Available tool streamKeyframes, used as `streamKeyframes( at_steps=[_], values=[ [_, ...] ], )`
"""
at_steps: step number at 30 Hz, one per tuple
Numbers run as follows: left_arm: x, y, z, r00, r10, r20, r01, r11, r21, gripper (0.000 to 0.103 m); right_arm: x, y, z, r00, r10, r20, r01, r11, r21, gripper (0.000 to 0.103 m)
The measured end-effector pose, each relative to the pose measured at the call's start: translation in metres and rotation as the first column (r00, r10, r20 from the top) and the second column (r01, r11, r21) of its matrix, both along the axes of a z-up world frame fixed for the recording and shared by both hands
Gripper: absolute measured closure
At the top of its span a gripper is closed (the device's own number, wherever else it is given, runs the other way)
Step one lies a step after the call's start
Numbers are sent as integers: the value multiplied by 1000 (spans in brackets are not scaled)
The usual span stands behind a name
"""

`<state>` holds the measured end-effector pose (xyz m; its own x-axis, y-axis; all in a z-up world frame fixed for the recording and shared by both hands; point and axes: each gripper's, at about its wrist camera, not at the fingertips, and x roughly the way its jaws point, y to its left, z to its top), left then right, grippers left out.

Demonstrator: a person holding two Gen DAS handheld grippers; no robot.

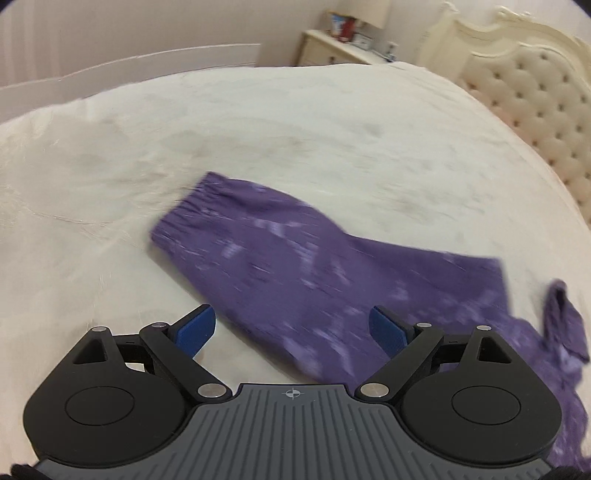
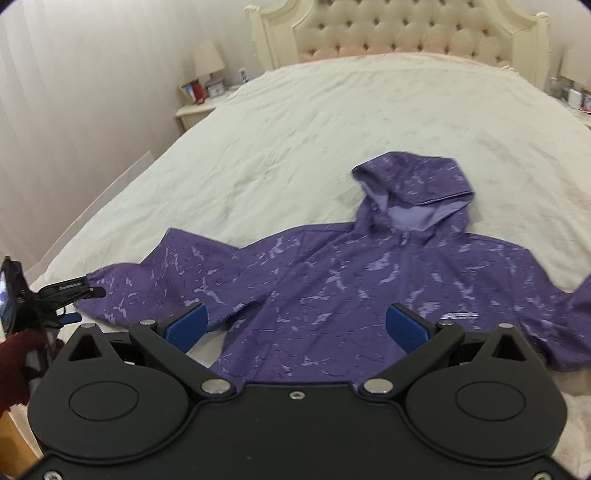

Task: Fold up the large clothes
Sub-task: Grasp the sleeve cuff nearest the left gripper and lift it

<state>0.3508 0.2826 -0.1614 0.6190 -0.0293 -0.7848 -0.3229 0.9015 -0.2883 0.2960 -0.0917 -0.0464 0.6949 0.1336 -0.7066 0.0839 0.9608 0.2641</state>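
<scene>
Purple marbled hooded jacket [image 2: 332, 280] lies flat, front up, on the cream bedspread [image 2: 295, 122], hood at 12 o'clock toward the tufted headboard [image 2: 406, 33], sleeves out at 9 and 3. Left gripper [image 1: 291, 328] spread wide over the 9 o'clock sleeve, nothing gripped. Right gripper [image 2: 295, 325] spread wide above the chest, empty.

Left gripper [image 1: 291, 330] and right gripper [image 2: 295, 326], angled downward, jaws wide and empty.
</scene>
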Motion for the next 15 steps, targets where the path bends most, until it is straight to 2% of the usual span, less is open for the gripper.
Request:
streamKeyframes(
  at_steps=[6, 7, 8, 9, 10, 11, 12, 13, 15],
  values=[
    [17, 24, -17, 999, 40, -5, -41, 998, -45, 14, 21, 15, -6, 999, 43, -33, -43, 999, 3, 1],
    [19, 27, -19, 999, 45, -10, -45, 997, -63, 18, 23, 17, -6, 998, 50, -35, -49, 999, 2, 1],
    [19, 31, -19, 998, 57, -16, -58, 995, -82, 26, 25, 18, -8, 998, 55, -39, -55, 999, 0, 1],
    [19, 35, -18, 996, 90, -29, -92, 992, -88, 45, 25, 19, -9, 997, 59, -43, -59, 998, 1, 1],
    [19, 39, -20, 991, 121, -50, -125, 988, -87, 58, 25, 20, -10, 997, 64, -48, -64, 998, 0, 1],
    [20, 44, -22, 989, 138, -57, -143, 985, -98, 64, 26, 20, -12, 996, 69, -53, -69, 998, 2, 1],
    [17, 48, -20, 987, 157, -38, -160, 979, -125, 80, 25, 20, -13, 996, 72, -58, -72, 997, 4, 1],
    [13, 50, -17, 985, 173, -21, -174, 975, -135, 89, 23, 19, -14, 995, 73, -63, -73, 997, 5, 1],
    [5, 50, -4, 984, 176, 27, -171, 976, -138, 93, 20, 17, -17, 995, 73, -71, -73, 997, 7, 1]
  ],
)
